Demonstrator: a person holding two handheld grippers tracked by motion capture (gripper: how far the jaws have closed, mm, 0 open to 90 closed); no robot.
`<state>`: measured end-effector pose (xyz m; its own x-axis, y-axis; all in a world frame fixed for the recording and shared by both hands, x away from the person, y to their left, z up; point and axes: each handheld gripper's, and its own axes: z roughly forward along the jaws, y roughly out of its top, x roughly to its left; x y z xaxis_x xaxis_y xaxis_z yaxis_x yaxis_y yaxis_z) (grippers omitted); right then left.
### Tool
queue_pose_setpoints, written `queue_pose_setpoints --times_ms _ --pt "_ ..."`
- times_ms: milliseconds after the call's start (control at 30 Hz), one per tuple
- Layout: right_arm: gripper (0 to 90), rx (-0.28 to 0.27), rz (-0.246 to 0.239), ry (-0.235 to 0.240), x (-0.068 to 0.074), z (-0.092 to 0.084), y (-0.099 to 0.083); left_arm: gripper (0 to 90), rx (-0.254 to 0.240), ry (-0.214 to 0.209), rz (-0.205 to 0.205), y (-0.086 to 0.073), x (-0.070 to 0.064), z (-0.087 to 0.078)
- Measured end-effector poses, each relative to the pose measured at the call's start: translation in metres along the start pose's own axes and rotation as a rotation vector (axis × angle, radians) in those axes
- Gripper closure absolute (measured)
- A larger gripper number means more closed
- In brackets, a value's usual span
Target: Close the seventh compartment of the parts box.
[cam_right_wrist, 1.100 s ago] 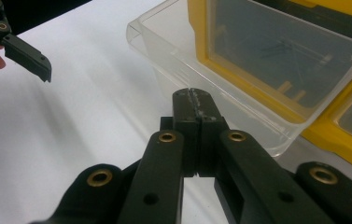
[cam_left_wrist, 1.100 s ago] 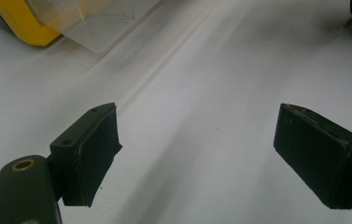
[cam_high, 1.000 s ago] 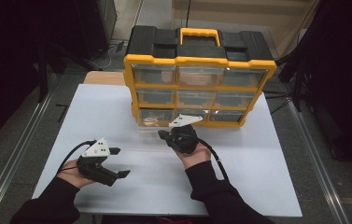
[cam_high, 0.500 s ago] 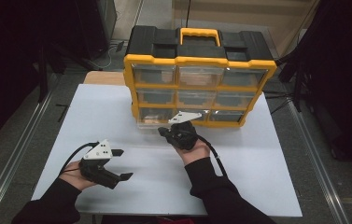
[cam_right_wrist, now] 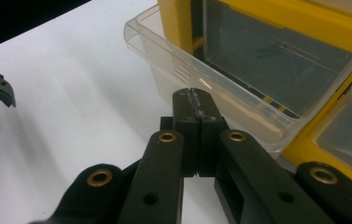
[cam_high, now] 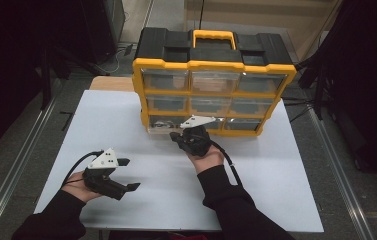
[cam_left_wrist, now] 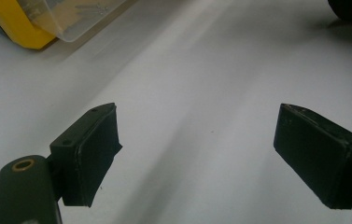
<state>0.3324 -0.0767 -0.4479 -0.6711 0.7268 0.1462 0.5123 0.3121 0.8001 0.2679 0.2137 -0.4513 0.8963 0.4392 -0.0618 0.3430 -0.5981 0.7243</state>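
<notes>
On the white bench [cam_high: 126, 120], the yellow organizer [cam_high: 211, 95] fills the upper centre, its clear bottom-left drawer [cam_right_wrist: 201, 88] pulled out, your right hand-held gripper [cam_right_wrist: 195, 100] pressed together against its front, and your left hand-held gripper [cam_left_wrist: 197, 158] spread apart at lower left.

A white table top [cam_high: 101, 125] spreads under the work, its bare stretch lying from seven to nine o'clock. Grey floor [cam_high: 21, 145] with a metal rail runs along at nine o'clock. Dark equipment [cam_high: 361, 85] stands at two o'clock. A cardboard-brown surface [cam_high: 271, 15] lies at twelve.
</notes>
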Motion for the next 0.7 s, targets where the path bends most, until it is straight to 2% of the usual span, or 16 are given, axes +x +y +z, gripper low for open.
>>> queue_pose_setpoints --times_ms 367,700 --pt "90.0 -0.013 0.022 -0.017 -0.0052 0.0049 0.0053 14.0 0.001 0.004 -0.002 -0.0006 0.0007 -0.0002" --pt "90.0 -0.014 0.016 -0.050 -0.0080 0.0096 0.0104 14.0 0.006 0.006 0.000 -0.0011 0.0010 -0.0003"
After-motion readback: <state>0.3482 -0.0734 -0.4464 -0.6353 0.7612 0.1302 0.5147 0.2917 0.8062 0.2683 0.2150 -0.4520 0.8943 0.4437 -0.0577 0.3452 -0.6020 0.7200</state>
